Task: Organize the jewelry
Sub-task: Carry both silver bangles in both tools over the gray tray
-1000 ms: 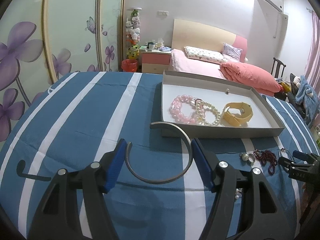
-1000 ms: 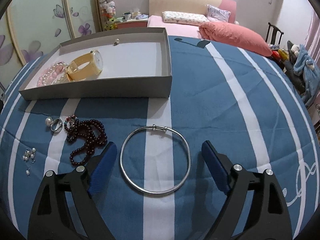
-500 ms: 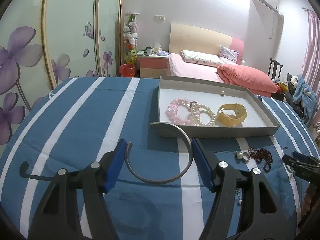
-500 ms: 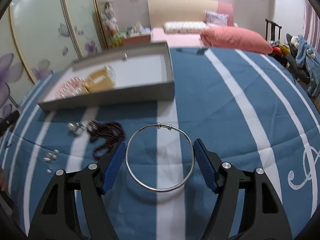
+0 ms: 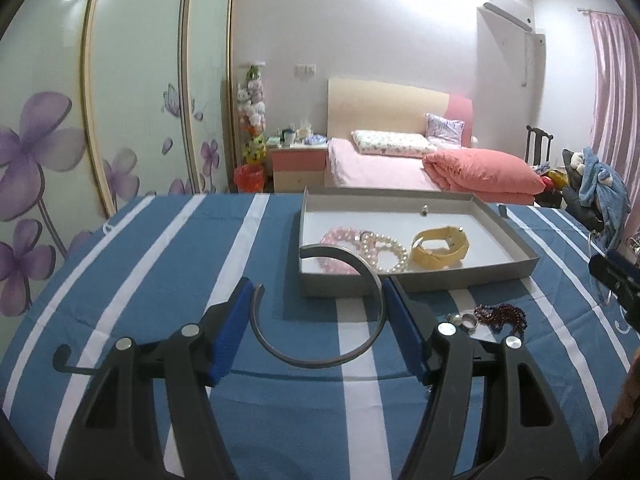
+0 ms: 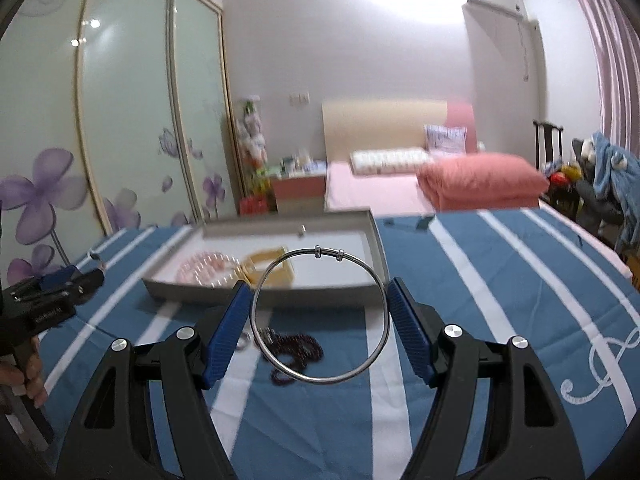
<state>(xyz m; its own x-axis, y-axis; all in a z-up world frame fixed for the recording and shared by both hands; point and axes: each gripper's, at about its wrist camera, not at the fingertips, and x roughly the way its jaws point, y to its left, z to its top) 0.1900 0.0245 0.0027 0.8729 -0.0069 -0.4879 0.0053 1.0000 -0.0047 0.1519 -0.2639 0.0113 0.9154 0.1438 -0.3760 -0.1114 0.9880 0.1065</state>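
Halfway-ish: pink beads (image 5: 335,237), pearl bracelet (image 5: 386,249), yellow watch (image 5: 440,249) already in tray (image 5: 420,280). We've got left gripper (image 5: 318,322) clamping open cuff bangle (image 5: 320,356), right gripper (image 6: 320,324) clamping silver hoop bangle (image 6: 320,378), both lifted near tray. Dark red beads (image 5: 500,314), ring (image 5: 466,320) still on blue striped cloth (image 5: 160,280) (plus tiny bits, can't tell).

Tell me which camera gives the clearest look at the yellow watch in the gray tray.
The left wrist view. There the yellow watch lies sharp and unblocked in the gray tray, beside the pearl bracelet. In the right wrist view the watch is blurred and partly crossed by the silver bangle held in the right claw.
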